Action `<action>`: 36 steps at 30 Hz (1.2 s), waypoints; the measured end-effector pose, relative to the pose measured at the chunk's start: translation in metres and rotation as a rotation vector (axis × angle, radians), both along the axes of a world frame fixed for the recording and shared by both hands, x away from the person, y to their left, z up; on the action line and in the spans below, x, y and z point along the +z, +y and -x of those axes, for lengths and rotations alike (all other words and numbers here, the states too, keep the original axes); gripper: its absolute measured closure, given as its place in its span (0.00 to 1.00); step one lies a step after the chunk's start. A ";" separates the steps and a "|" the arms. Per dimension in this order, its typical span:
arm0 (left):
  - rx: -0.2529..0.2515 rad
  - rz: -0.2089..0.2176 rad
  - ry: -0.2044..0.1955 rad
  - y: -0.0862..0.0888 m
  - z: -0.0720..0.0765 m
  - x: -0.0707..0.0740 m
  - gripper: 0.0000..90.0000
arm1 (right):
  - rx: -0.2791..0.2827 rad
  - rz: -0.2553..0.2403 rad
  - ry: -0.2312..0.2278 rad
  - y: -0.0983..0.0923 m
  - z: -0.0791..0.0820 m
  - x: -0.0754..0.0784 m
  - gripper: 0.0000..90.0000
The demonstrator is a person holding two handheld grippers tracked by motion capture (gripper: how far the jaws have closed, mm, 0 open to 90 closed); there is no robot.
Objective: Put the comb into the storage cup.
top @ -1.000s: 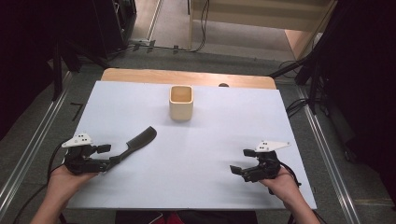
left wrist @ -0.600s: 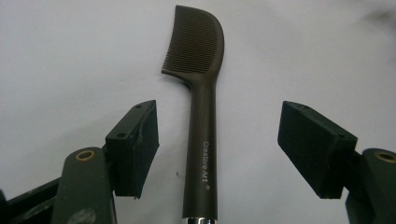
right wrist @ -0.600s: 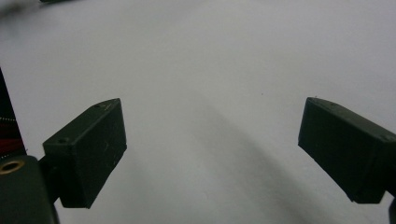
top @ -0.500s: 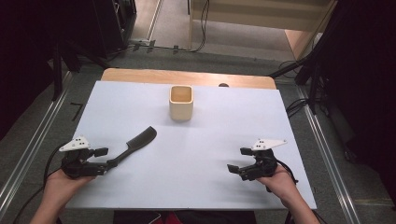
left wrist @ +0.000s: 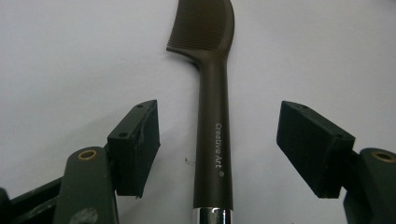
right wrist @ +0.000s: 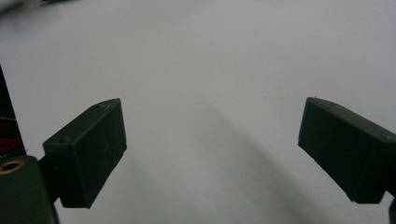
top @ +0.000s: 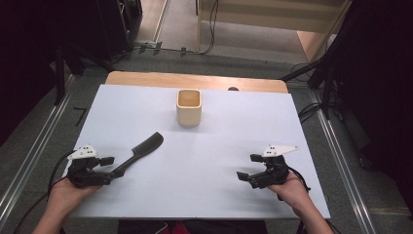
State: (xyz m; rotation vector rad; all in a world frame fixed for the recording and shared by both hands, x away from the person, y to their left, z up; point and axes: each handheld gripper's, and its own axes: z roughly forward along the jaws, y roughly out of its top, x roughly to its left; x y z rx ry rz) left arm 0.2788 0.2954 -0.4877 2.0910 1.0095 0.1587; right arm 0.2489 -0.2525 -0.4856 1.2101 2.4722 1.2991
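A dark brown comb [top: 142,147] lies flat on the white table top [top: 219,141] at the left, teeth end pointing toward the far right. My left gripper [top: 109,170] is open at the comb's handle end. In the left gripper view the comb [left wrist: 212,107], marked "Creative Art", runs up between the two jaws of the left gripper [left wrist: 219,123], and both pads stand clear of it. My right gripper [top: 247,166] rests low over the table at the near right, open. The right gripper [right wrist: 210,135] has only bare white surface between its jaws.
A square wooden cup [top: 189,107] stands upright at the middle back of the table. A strip of wooden table edge [top: 195,80] shows behind the white sheet. Metal rails and cables run on the floor at both sides.
My left gripper has drawn back a little toward the near left along the comb's handle. The comb and cup have not moved. The right gripper shifted slightly left.
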 end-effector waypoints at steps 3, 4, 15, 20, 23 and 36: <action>-0.005 -0.013 -0.011 0.000 0.000 -0.002 0.35 | -0.003 0.005 -0.001 0.000 0.000 0.000 0.07; -0.001 -0.016 -0.011 -0.001 0.000 -0.003 0.35 | -0.003 0.006 0.001 0.000 0.000 0.000 0.07; -0.010 -0.053 -0.024 -0.010 0.005 -0.010 0.52 | -0.006 0.006 0.000 0.000 0.000 0.000 0.07; -0.011 -0.080 -0.030 -0.015 0.007 -0.009 0.55 | -0.004 0.001 0.000 0.000 0.000 -0.001 0.07; -0.017 -0.121 -0.079 -0.016 0.011 -0.011 0.59 | -0.004 0.001 0.001 0.000 0.000 -0.001 0.07; 0.040 -0.148 -0.129 -0.018 0.015 -0.014 0.77 | -0.004 0.001 0.000 0.000 0.000 -0.001 0.07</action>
